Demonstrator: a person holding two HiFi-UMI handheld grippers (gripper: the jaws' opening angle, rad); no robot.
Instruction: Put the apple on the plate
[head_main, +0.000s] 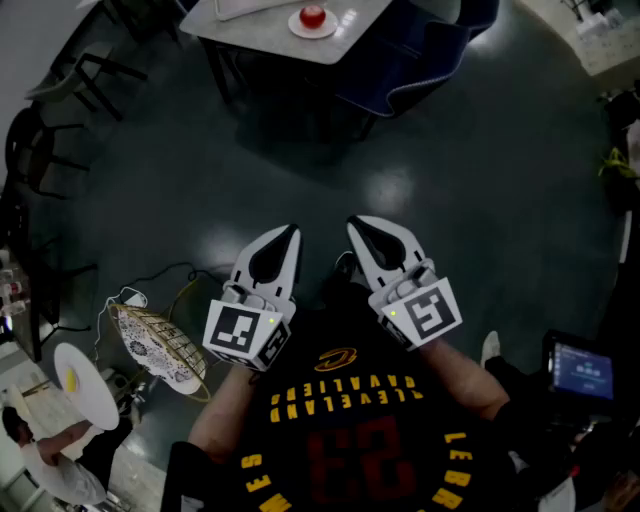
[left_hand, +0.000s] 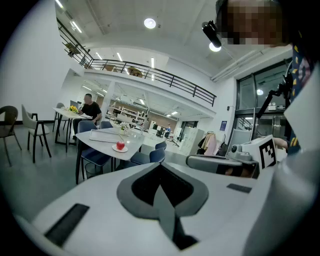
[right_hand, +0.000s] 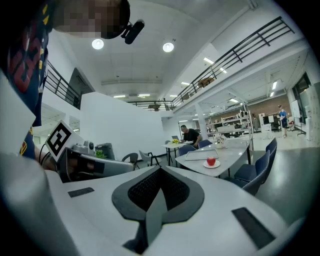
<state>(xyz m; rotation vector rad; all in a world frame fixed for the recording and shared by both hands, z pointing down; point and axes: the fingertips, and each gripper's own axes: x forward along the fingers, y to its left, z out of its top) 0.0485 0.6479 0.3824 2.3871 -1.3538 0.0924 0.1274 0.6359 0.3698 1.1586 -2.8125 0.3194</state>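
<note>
On the far plate (head_main: 296, 25) sits the apple (head_main: 313, 16); left tool (head_main: 291, 232) and right tool (head_main: 356, 223) closed, empty.

Head view: tabletop (head_main: 352, 30) far ahead of fingers (head_main: 272, 258) cut by top edge, tray (head_main: 245, 8) on it cut too. Chairs (head_main: 95, 70) far left of fingers dim, shapes unclear. Gripper views: apple (left_hand: 120, 145) tiny, surface detail unreadable; clutter (left_hand: 127, 131) beyond tray too small to tell.
</note>
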